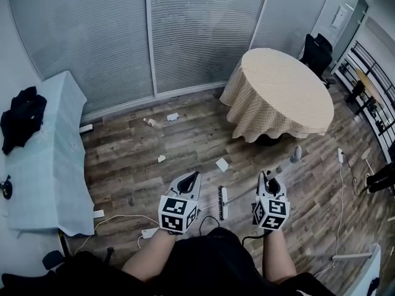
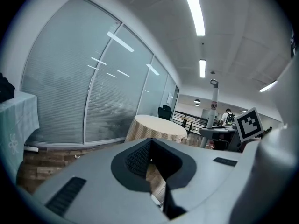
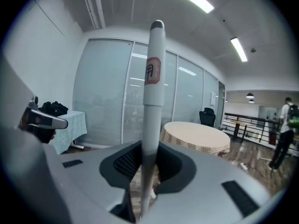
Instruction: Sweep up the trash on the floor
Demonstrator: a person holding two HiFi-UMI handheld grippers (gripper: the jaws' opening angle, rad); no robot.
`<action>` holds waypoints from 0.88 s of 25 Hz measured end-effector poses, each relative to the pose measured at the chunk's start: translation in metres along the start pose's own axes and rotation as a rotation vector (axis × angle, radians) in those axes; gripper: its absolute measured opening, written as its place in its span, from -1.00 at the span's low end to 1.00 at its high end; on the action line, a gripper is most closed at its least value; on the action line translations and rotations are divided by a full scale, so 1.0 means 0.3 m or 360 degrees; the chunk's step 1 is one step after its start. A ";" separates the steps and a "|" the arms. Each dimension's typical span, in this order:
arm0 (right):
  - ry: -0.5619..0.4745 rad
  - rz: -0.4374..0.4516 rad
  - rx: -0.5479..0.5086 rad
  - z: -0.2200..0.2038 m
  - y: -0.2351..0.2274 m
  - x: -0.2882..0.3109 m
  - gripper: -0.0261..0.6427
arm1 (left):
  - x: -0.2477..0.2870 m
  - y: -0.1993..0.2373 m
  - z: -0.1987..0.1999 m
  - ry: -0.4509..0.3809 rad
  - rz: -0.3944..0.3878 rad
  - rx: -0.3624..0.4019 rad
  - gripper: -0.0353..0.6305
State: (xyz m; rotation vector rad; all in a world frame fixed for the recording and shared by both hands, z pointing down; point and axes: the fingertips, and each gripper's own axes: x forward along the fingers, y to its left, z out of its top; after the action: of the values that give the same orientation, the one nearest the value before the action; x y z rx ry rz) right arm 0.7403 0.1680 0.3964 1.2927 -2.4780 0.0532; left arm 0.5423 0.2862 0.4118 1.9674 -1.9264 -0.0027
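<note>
Right claw (image 3: 148,168) grips white broom pole (image 3: 153,101); left claw (image 2: 152,158) closed, empty. White paper scraps (image 1: 222,164) litter brown plank floor (image 1: 185,142) — I judge nothing swept.

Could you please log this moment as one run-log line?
left gripper shut, empty | right gripper shut on white broom handle | white paper scraps on wooden floor

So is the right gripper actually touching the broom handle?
Touching. The right gripper view shows the white broom handle standing between the jaws of the right gripper, both closed against it with no gap visible.
</note>
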 end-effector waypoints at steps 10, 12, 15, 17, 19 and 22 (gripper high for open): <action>-0.0012 -0.0058 0.0029 0.057 0.034 0.151 -0.66 | 0.060 0.136 0.027 0.0019 -0.0036 -0.0008 -0.91; -0.0011 -0.0065 0.0037 0.054 0.024 0.202 -0.66 | 0.095 0.170 0.030 0.0028 -0.0029 -0.0001 -0.91; 0.0008 -0.0081 0.0063 0.038 -0.005 0.296 -0.66 | 0.176 0.232 0.055 0.0030 -0.0005 0.0009 -0.91; 0.0029 -0.0072 0.0070 0.024 -0.016 0.358 -0.66 | 0.243 0.270 0.078 0.0036 0.0003 0.0020 -0.91; 0.0051 -0.0068 0.0074 0.007 -0.033 0.421 -0.66 | 0.316 0.302 0.101 0.0051 0.0002 0.0030 -0.91; 0.0120 -0.0092 0.0082 -0.024 -0.075 0.526 -0.66 | 0.428 0.340 0.143 0.0085 -0.0007 0.0032 -0.91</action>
State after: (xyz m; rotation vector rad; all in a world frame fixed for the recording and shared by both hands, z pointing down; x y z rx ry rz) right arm 0.6775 0.0317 0.4507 1.3573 -2.3889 0.1494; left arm 0.4403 0.1527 0.4337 1.9650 -1.8954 0.0676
